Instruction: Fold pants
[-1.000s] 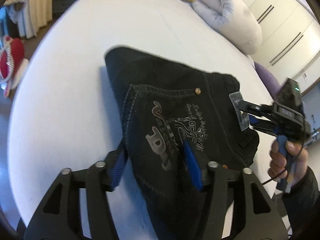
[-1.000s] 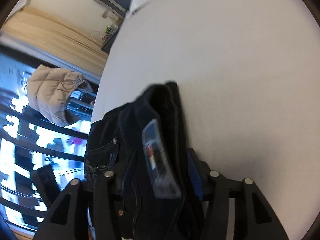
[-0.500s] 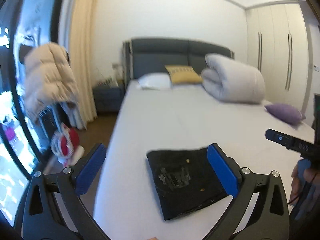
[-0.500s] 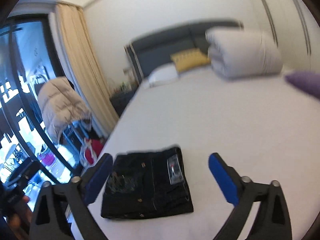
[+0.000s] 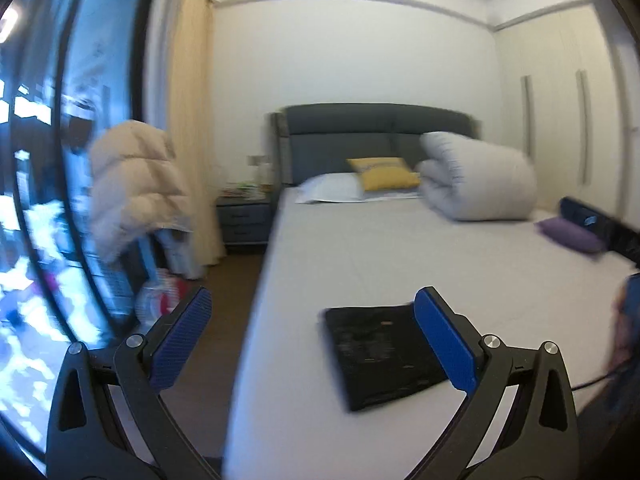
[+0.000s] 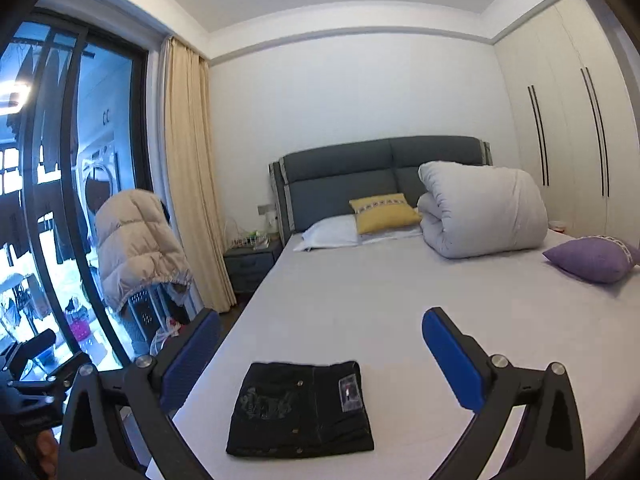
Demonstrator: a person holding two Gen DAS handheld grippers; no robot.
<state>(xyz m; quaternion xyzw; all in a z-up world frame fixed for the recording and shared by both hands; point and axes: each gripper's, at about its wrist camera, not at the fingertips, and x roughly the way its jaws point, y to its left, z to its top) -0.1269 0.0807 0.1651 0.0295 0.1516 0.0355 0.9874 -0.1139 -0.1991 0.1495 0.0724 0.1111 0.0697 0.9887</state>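
The black pants lie folded into a flat rectangle on the white bed near its foot, with an embroidered pocket and a silver tag facing up. They also show in the left wrist view. My left gripper is open and empty, held back above the bed's foot. My right gripper is open and empty, raised well clear of the pants. Part of the right gripper shows at the right edge of the left wrist view.
A rolled white duvet, a yellow cushion, a white pillow and a purple cushion lie on the bed. A nightstand, a puffy coat and a glass door stand at the left.
Both grippers let go of the pants, opened wide and pulled back and up from the bed. The folded pants stay flat on the sheet.
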